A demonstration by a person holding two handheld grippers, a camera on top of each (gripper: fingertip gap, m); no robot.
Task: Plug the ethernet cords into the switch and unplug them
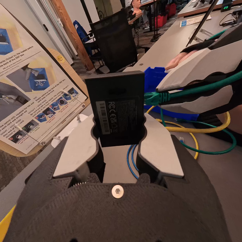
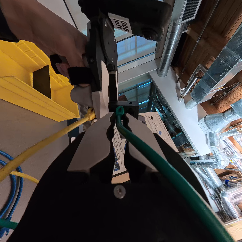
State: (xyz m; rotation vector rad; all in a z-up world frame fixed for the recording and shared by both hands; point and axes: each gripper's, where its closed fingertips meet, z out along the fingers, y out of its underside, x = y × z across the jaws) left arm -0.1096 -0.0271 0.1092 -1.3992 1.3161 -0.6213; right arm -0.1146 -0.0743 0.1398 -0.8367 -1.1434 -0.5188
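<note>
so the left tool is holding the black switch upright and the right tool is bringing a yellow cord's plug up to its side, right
Not quite: the cord in the right tool is green, not yellow. The left wrist view shows the green plug at the side of the black switch, which the left tool holds upright. The yellow cord lies loose on the table.

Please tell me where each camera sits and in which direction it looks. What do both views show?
Left wrist view: sits on the left tongs, looking along them at the black switch they grip; the right tongs enter from the right.
Right wrist view: sits on the right tongs, looking sideways at the switch's port side; a hand shows.
Shared: switch, green cord, yellow cord.
</note>
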